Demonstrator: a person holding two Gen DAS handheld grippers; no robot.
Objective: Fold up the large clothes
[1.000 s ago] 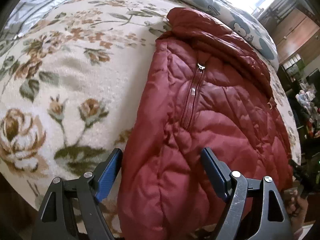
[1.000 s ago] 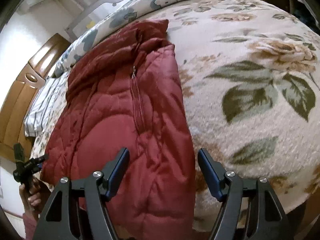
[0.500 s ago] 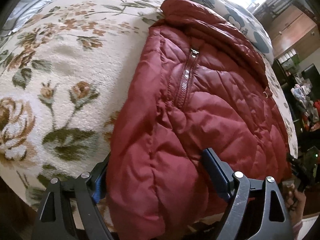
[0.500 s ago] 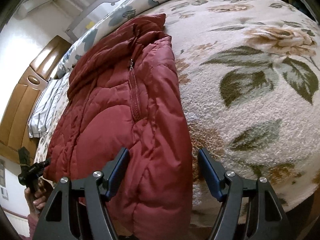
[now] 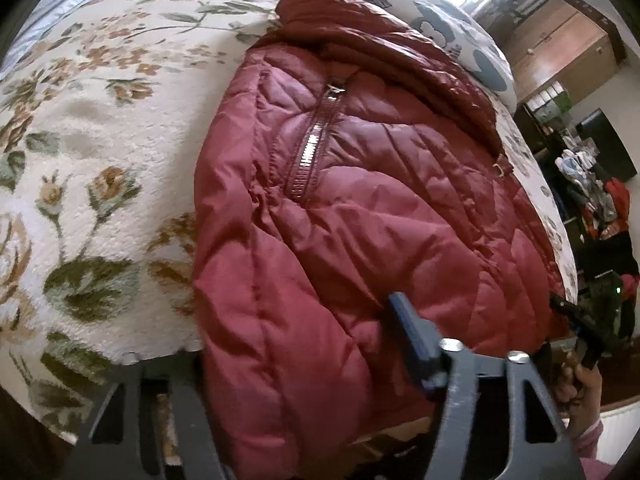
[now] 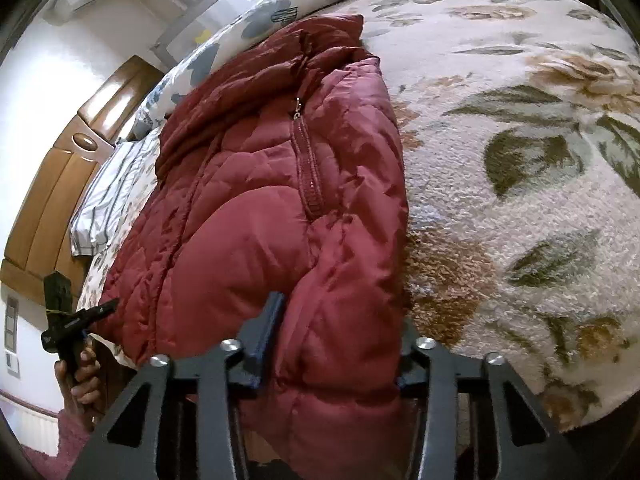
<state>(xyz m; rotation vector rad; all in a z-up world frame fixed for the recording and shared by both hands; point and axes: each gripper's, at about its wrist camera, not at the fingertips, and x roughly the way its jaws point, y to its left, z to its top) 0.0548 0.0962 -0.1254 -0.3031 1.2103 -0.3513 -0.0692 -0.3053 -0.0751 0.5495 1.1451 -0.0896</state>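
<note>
Jacket [image 5: 360, 220] first: a dark red quilted puffer, folded lengthwise, lying along a bed with its collar toward the far pillows and its near hem hanging over the bed's front edge. It rests on a cream floral blanket [image 5: 100, 160] printed with brown roses and green leaves, which covers most of the bed to either side of it. Beyond the collar lies a white pillow with blue cartoon shapes [image 6: 280, 8], and in the right wrist view a striped pillow [image 6: 116, 192] sits past the jacket's left side, against a wooden headboard [image 6: 52, 200]. A pocket zipper [image 5: 316, 148] runs down the upper layer of the jacket, its metal pull at the top end. The left gripper [image 5: 304, 344] is at the hem's left corner — its jaws are closing, with the thick red fabric bulging between them; one blue-padded finger presses into the cloth, while the other is hidden behind the fold, so how firm the grip is I cannot tell for sure. The right gripper [image 6: 340, 332] is at the hem's right corner, its jaws likewise closing with a bunched fold of jacket between them and both fingers against the fabric. Each wrist view also catches the other gripper at the far corner, held in a hand [image 6: 80, 380] with a pink sleeve.
</note>
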